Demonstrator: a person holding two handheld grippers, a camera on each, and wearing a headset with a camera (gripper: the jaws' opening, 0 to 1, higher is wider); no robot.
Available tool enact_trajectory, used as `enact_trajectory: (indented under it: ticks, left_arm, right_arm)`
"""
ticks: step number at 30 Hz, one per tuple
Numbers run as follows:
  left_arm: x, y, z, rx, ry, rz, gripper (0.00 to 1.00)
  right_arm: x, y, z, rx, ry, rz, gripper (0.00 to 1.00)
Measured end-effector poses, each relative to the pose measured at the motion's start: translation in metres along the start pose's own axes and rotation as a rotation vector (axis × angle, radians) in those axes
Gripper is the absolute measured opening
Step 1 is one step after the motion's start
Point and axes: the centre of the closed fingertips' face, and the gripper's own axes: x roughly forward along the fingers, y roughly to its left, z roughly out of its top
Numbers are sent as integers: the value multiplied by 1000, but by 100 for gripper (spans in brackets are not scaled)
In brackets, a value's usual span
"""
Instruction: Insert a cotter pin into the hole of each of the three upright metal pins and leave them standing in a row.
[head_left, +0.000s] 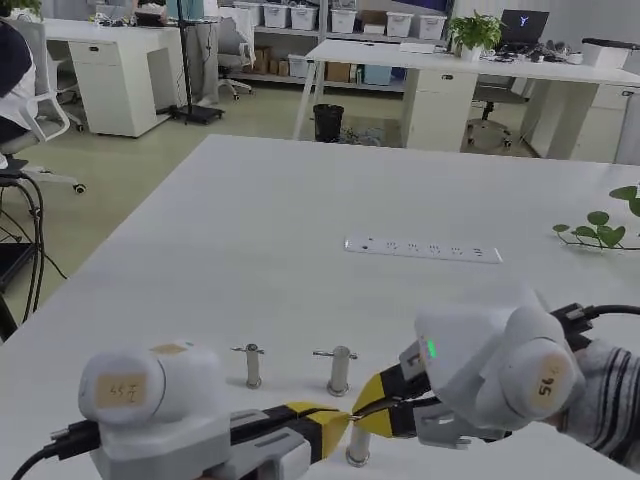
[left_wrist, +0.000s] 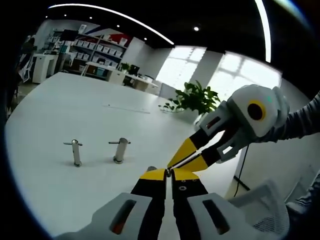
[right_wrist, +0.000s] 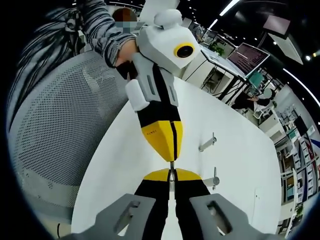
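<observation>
Metal and thin, a cotter pin (right_wrist: 171, 167) is pinched by the right gripper (right_wrist: 171, 176) just above the near pin (head_left: 357, 452). The left gripper (left_wrist: 168, 173) is pressed shut at its other end. The near pin could be tipped by a bump. Two finished pins (head_left: 253, 365) (head_left: 338, 370) are stood behind it, out of the way.

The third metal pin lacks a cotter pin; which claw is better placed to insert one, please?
Right, probably: the right claw appears to pinch a thin wire at the top of the third pin, while the left claw is shut alongside.
</observation>
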Motion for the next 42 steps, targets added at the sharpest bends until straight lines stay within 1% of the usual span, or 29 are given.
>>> enact_trajectory:
  ticks: [2, 3, 4, 5, 7, 10, 11, 13, 16, 18, 20, 22, 23, 27, 30, 33, 35, 36, 40, 41, 42]
  left_arm:
    - [0, -1, 0, 17, 0, -7, 0]
    - [0, -3, 0, 27, 2, -23, 0]
    - [0, -3, 0, 45, 4, -23, 0]
    - [0, -4, 0, 74, 5, -30, 0]
    - [0, -5, 0, 92, 4, -40, 0]
    - [-1, -7, 0, 130, 2, -61, 0]
    - [-2, -8, 0, 151, 2, -72, 0]
    - [-3, -10, 1, 171, 1, -90, 0]
    - [-5, -13, 0, 203, 6, -113, 0]
    - [-6, -14, 0, 212, 4, -121, 0]
    - [-7, -17, 1, 221, -1, -140, 0]
    - [-8, -19, 2, 225, -7, -155, 0]
    - [-9, -20, 2, 228, -10, -162, 0]
    - [-10, -21, 2, 230, -10, -175, 0]
    - [-11, -22, 0, 239, -4, -183, 0]
    - [-12, -21, -2, 249, 3, -178, 0]
    - [-11, -20, -2, 255, -3, -176, 0]
    - [-10, -19, -2, 259, -4, -168, 1]
    - [-6, -16, -3, 274, 4, -142, 5]
    - [-5, -14, -4, 277, 6, -133, 8]
    - [-4, -12, -4, 285, 7, -121, 10]
  right_arm:
    - [0, 0, 0, 10, -3, -2, 0]
    - [-1, 0, 0, 24, -6, -1, 0]
    - [-1, 1, 0, 31, -7, 3, 0]
    - [-1, 0, 0, 34, -7, -1, 0]
    - [-2, 1, -2, 38, -3, 1, 0]
    - [-2, 5, -4, 119, -27, 25, 0]
    - [-3, 6, -4, 133, -33, 32, 1]
    - [-4, 7, -4, 164, -49, 41, 2]
    - [-4, 10, -1, 258, -94, 65, 2]
    - [-4, 12, 1, 310, -120, 80, 1]
    - [-4, 14, 1, 337, -135, 98, 1]
    - [-5, 14, 0, 348, -141, 97, 0]
    - [-5, 15, 1, 360, -149, 106, 0]
    - [-6, 17, 3, 369, -159, 114, 0]
    - [-7, 19, 3, 357, -157, 119, 0]
    - [-9, 20, 2, 324, -142, 114, 0]
    - [-10, 22, 3, 293, -134, 113, 0]
    - [-9, 23, 3, 276, -124, 112, 0]
    - [-10, 21, -1, 251, -101, 94, 0]
    - [-10, 20, -2, 249, -95, 88, 0]
    - [-10, 18, -7, 247, -75, 74, 0]
